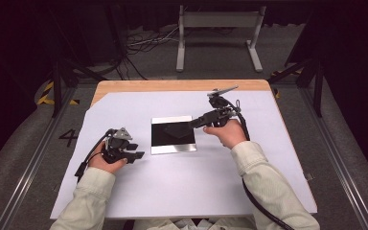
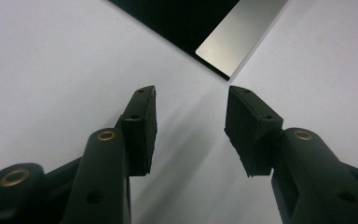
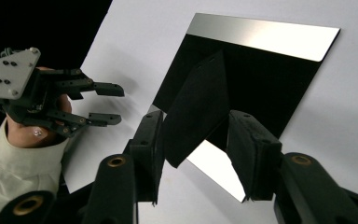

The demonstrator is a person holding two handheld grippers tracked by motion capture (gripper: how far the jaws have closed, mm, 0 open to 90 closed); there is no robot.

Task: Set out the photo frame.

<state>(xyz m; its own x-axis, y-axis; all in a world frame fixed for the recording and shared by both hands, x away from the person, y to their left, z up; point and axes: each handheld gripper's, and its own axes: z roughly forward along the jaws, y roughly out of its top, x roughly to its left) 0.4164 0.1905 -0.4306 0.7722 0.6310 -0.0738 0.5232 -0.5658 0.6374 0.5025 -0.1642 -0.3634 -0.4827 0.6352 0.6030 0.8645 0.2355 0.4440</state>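
Right gripper view – black cloth (image 3: 198, 109) seemingly between open jaws.

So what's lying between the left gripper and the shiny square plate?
Nothing: bare white sheet runs from the left gripper to the plate, clearest in the left gripper view.

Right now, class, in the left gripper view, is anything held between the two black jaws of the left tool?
No: the left tool stands open, with bare white table sheet showing in the gap.
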